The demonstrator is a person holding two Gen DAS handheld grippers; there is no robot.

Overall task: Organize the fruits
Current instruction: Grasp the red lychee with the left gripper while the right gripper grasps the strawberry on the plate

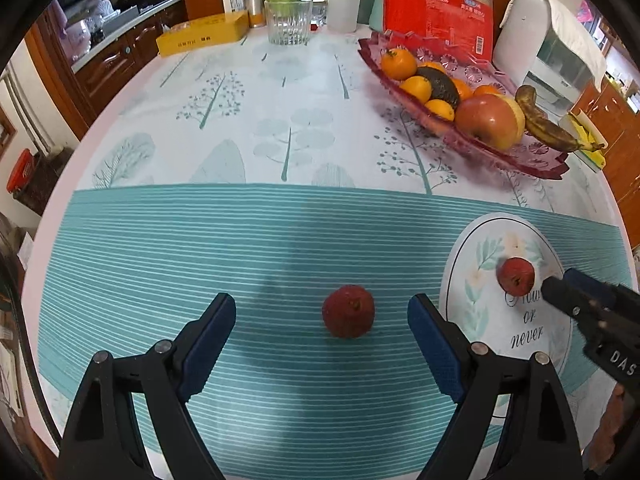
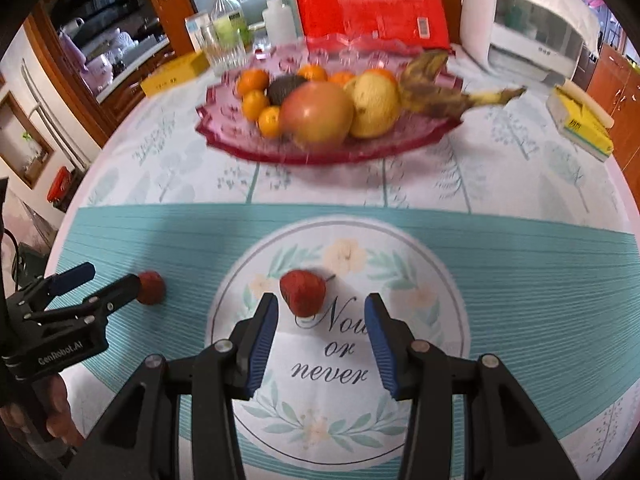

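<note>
A small red bumpy fruit (image 1: 349, 311) lies on the teal striped tablecloth between the spread fingers of my left gripper (image 1: 322, 300), touching neither pad. A second red fruit (image 2: 303, 292) sits on the round floral plate (image 2: 420, 320). It lies just ahead of my right gripper (image 2: 320, 299), nearer the left pad, and is not pinched. In the right wrist view the left gripper (image 2: 110, 275) reaches its fruit (image 2: 152, 287) from the left. The left wrist view shows the right gripper (image 1: 562, 280) beside the plate's fruit (image 1: 516, 276). Both grippers are open.
A pink glass tray (image 1: 532, 164) farther back holds oranges, an avocado, an apple, a pear and a brown banana. Behind it stand a red package (image 1: 436, 12), a glass tumbler (image 1: 288, 20), a yellow box (image 1: 200, 32) and a white appliance (image 1: 548, 44).
</note>
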